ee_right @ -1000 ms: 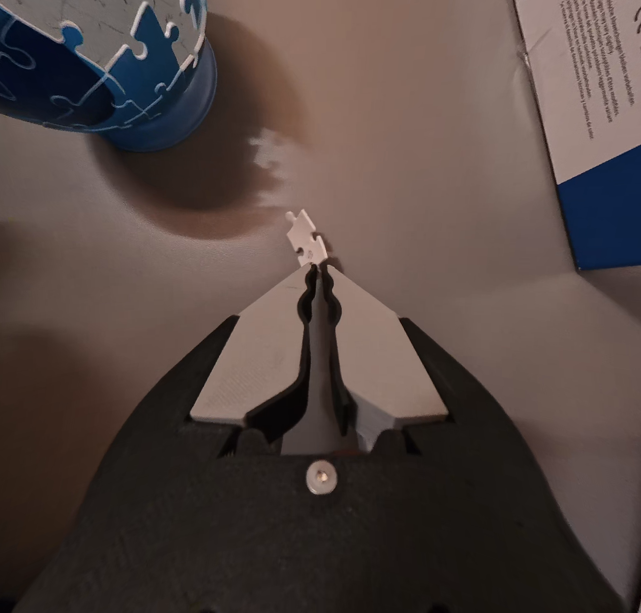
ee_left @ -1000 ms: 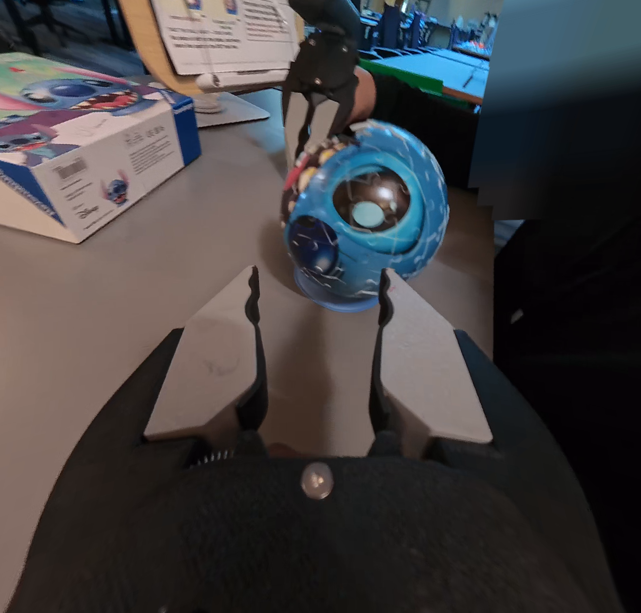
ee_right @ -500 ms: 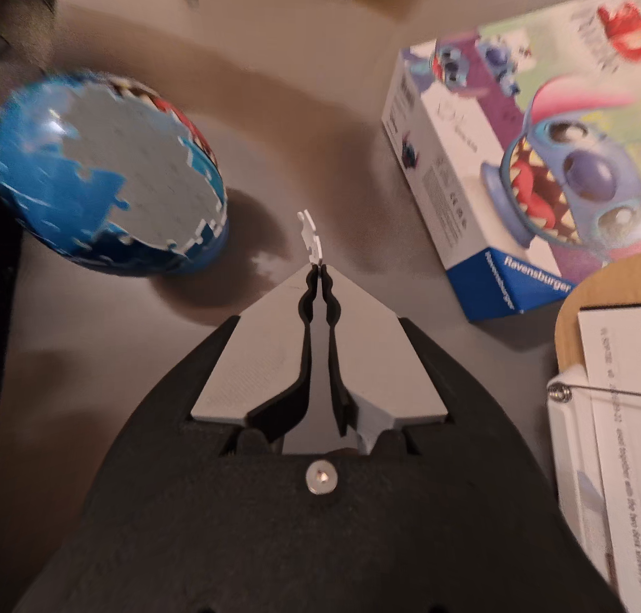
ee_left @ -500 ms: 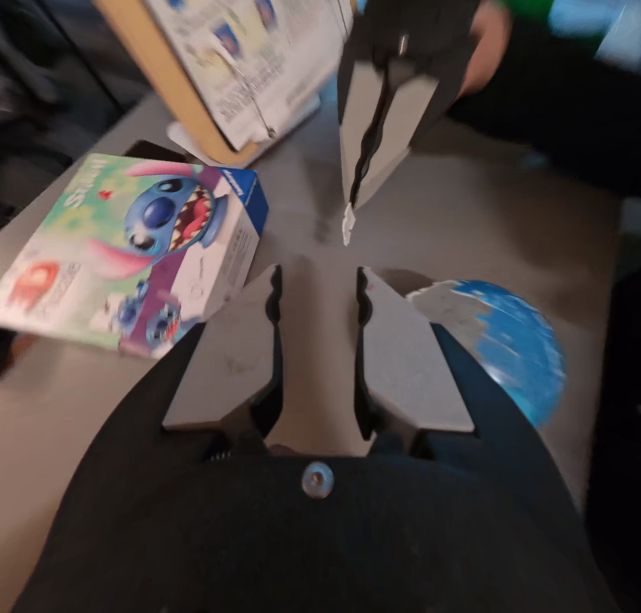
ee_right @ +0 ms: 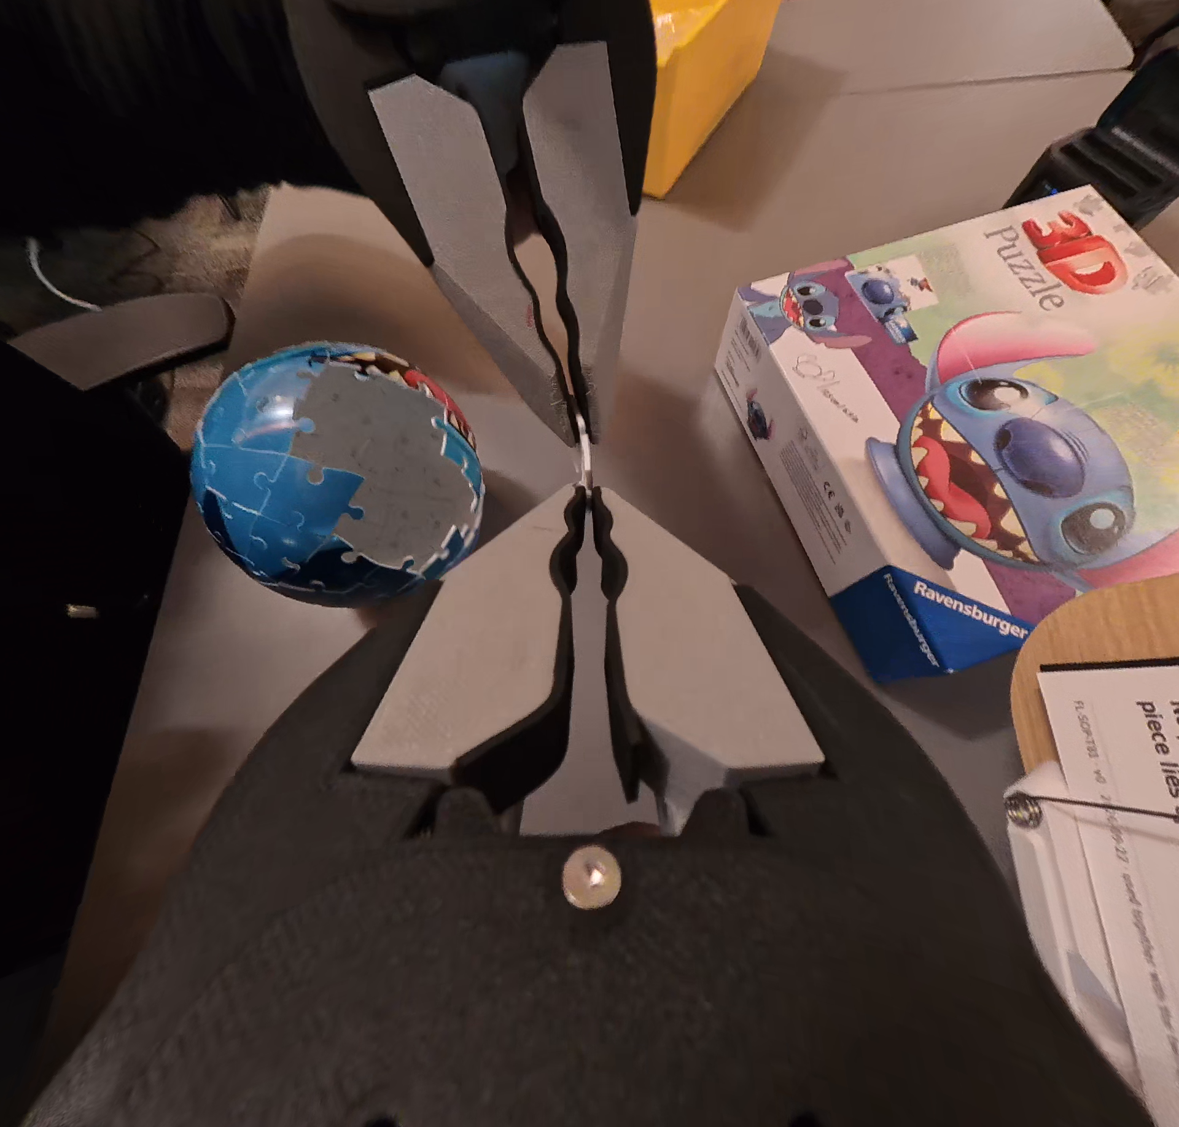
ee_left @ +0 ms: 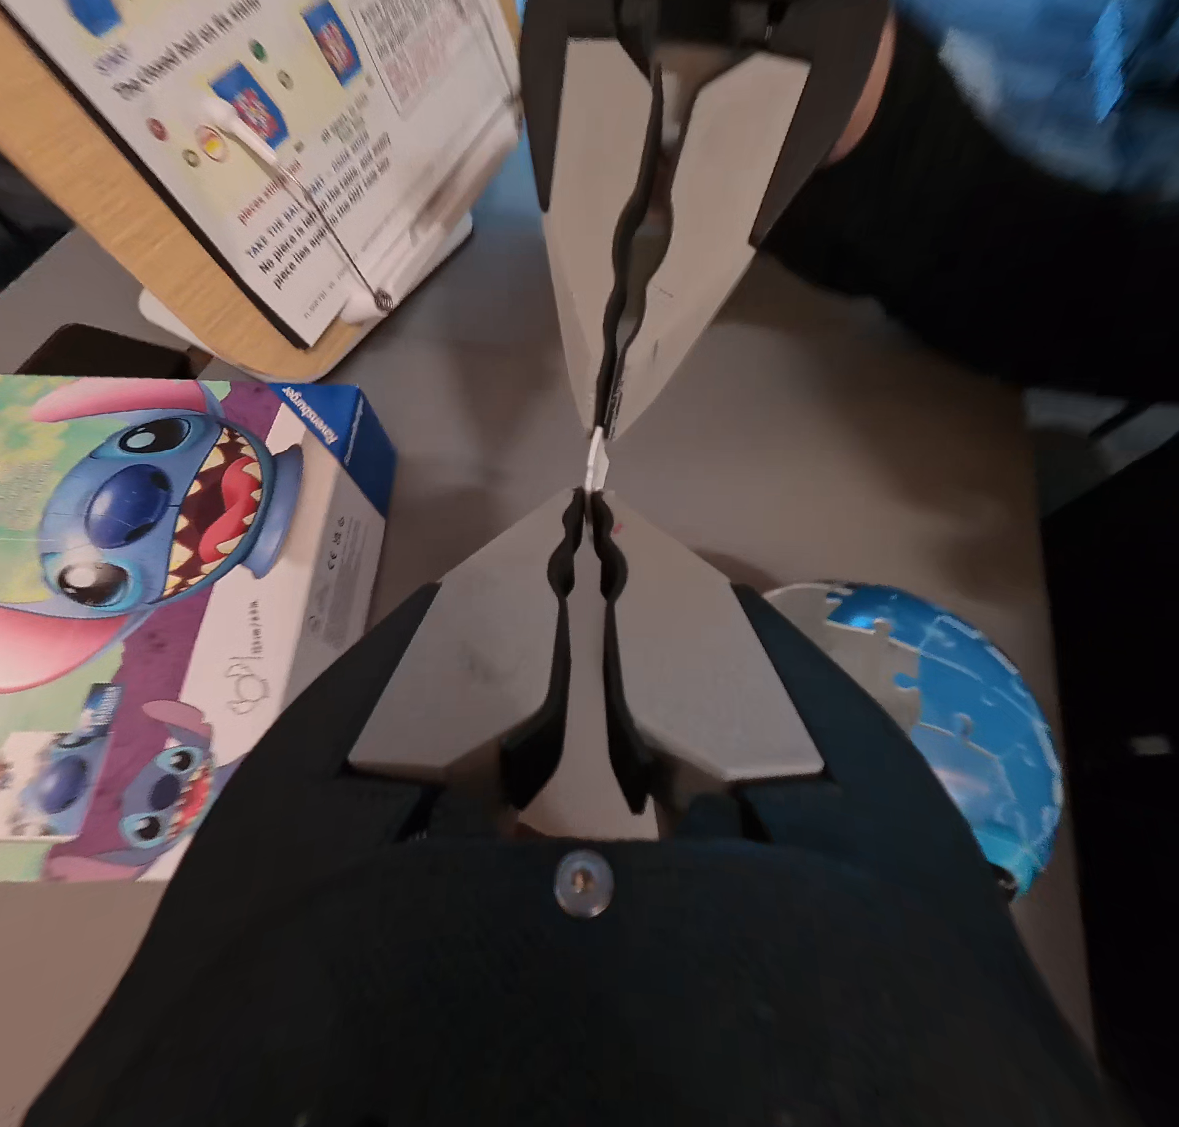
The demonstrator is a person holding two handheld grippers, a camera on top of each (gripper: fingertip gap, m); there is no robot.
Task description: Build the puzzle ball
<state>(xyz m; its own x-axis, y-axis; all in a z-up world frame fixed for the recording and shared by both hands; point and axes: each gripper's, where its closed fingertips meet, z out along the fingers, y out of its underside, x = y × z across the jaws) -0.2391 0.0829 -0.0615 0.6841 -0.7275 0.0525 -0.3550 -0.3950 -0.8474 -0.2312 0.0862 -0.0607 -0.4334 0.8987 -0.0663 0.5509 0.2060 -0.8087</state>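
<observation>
A small white puzzle piece [ee_left: 596,463] is held edge-on in the air between both grippers, which meet tip to tip above the grey table [ee_left: 816,433]. My left gripper [ee_left: 587,495] is shut on one end of it. My right gripper [ee_left: 606,434] comes in from the far side and is shut on the other end. In the right wrist view my right gripper [ee_right: 584,490] and the left gripper [ee_right: 579,438] pinch the same puzzle piece [ee_right: 583,462]. The partly built blue puzzle ball [ee_right: 332,471] rests on the table, its open grey hollow facing up. It also shows in the left wrist view [ee_left: 957,713].
The puzzle's picture box [ee_left: 159,586] lies on the table, also in the right wrist view [ee_right: 957,426]. A wooden stand with a printed sheet [ee_left: 268,139] is behind it. A yellow bin [ee_right: 702,62] and a black object [ee_right: 1116,158] sit farther off. My left and right fingertips are right by each other.
My right gripper lifted the piece off the table and brought it to my left gripper. My left gripper rose away from the ball, turned and closed on the piece's free end.
</observation>
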